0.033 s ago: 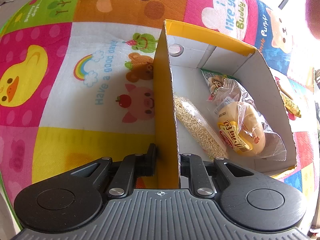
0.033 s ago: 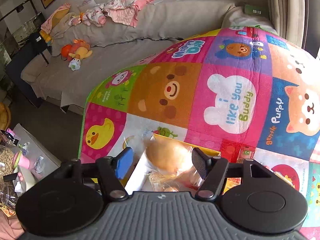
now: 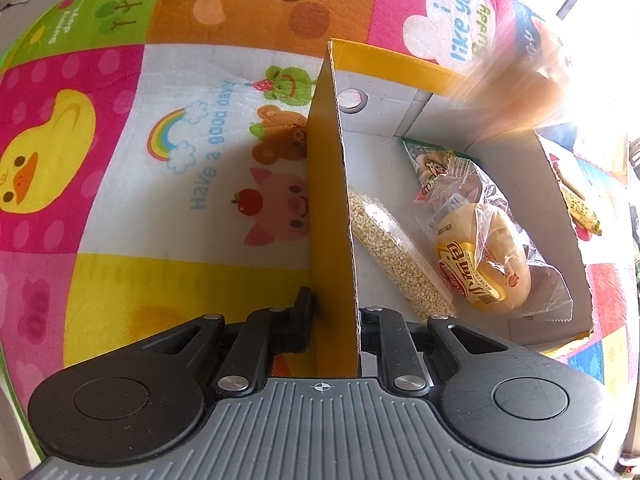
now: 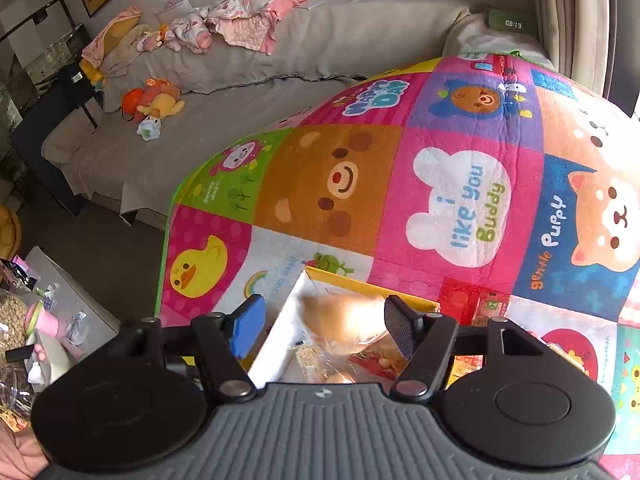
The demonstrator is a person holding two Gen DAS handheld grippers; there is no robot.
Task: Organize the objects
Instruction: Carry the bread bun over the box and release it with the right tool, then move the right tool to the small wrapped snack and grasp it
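A yellow cardboard box (image 3: 328,200) with a white inside stands on the play mat. My left gripper (image 3: 334,320) is shut on the box's near side wall. Inside lie a bag of grain (image 3: 394,256), a wrapped bun (image 3: 484,264) and a green snack pack (image 3: 430,164). A blurred bagged bun (image 3: 516,92) is in the air over the box's far right corner. In the right wrist view my right gripper (image 4: 324,326) is open above the box (image 4: 360,286), and that bun (image 4: 340,322) shows blurred between and below the fingers.
The colourful play mat (image 4: 460,200) lies around the box. A yellow snack bar (image 3: 580,208) lies on the mat right of the box. A grey sofa (image 4: 320,52) with toys and clothes stands behind. A cluttered low table (image 4: 40,320) is at the left.
The bagged bun is now blurred and lower between the right fingers, and it shows in the left wrist view over the box. The left gripper has not moved.
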